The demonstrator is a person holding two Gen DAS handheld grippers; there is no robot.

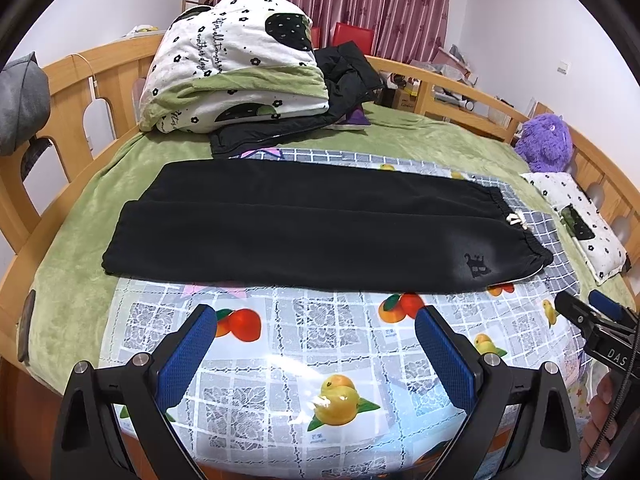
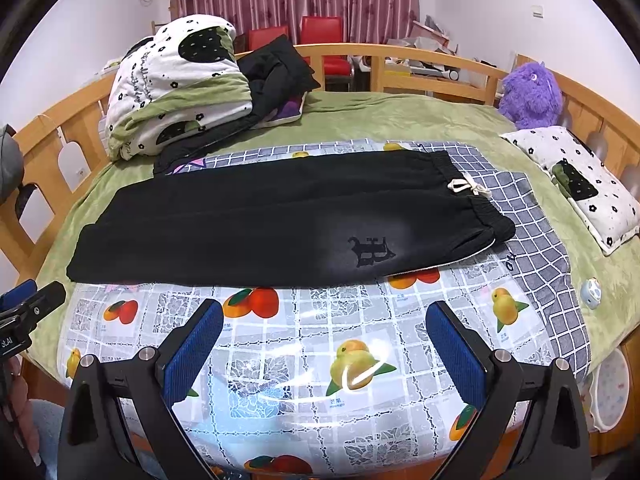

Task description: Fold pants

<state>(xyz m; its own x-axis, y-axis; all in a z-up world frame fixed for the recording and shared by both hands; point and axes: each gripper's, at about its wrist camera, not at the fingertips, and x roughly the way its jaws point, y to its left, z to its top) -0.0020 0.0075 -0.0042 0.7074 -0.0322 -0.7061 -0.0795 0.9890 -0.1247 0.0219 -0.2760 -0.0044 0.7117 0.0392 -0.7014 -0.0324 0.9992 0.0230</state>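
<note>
Black pants lie flat across the bed on a fruit-print plastic sheet, legs side by side, cuffs to the left. The waistband with a white drawstring is at the right, and a dark logo shows near the hip. My left gripper hovers open over the sheet just in front of the pants, holding nothing. My right gripper is open too, in front of the hip area. Each gripper shows at the edge of the other's view.
A folded flowered quilt and a black jacket are piled at the back left. A purple plush toy and a small flowered pillow sit at the right. A wooden rail rings the bed. A small round white object lies on the green blanket.
</note>
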